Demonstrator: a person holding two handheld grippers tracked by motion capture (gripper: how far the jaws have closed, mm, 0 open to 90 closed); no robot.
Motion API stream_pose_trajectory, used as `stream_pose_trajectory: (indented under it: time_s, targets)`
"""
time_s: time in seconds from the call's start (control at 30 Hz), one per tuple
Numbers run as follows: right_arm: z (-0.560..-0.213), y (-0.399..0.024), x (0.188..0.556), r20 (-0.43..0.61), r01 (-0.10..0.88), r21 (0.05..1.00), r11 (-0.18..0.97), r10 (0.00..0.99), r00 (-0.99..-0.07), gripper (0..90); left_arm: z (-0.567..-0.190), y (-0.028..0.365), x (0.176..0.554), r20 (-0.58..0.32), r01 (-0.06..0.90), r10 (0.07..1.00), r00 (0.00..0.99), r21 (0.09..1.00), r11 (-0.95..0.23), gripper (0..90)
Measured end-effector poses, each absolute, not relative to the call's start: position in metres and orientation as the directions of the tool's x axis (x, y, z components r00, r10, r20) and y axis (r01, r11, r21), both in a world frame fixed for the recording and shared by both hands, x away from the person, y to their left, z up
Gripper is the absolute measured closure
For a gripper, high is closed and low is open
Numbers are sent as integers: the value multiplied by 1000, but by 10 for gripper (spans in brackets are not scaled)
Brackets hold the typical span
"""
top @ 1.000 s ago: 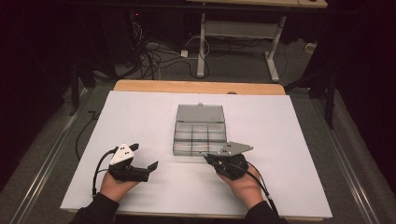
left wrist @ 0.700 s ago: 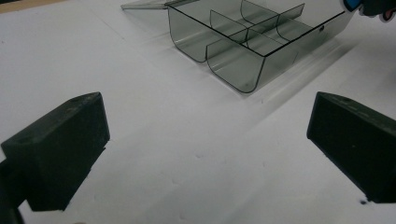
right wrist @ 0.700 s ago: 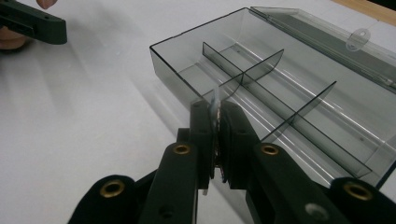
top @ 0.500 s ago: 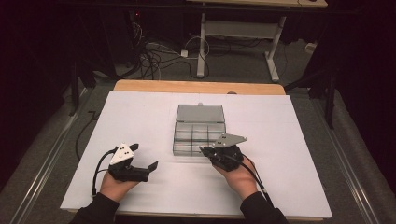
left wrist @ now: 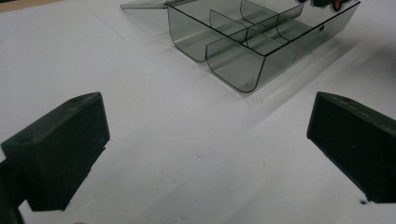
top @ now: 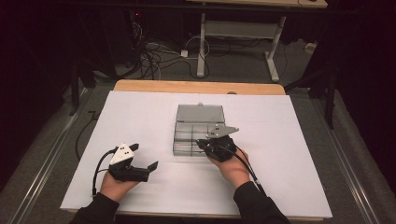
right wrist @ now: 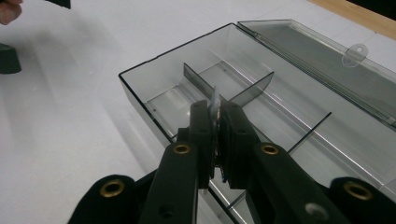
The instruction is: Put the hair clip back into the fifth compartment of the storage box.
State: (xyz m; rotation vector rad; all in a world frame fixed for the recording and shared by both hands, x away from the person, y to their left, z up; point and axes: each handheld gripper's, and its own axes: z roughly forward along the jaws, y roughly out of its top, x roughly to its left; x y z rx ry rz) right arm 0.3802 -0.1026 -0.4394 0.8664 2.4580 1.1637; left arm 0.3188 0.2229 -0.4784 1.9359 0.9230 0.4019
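A white sheet (top: 140, 116) is covering nearly the whole tabletop (top: 196, 87), whose bare wooden strip is showing along the far edge. A smoky clear compartment box (top: 187, 140) is lying directly on the sheet near its middle, lid (top: 200, 113) folded open and flat.

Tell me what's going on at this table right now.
A person works with two handheld grippers at a clear compartment box whose lid lies open on the white table. The right gripper is over the box's near edge, jaws shut on a thin clear divider piece. The left gripper rests on the table, jaws open and empty.
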Motion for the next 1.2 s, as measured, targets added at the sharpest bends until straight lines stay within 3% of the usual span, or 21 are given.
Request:
stream_pose_trajectory:
  time_s: [1.2]
  targets:
    - [-451, -98, 397, 3, 432, 746, 506, 647, -762, 854, -478, 223, 318, -91, 439, 740, 667, 850, -291, 0]
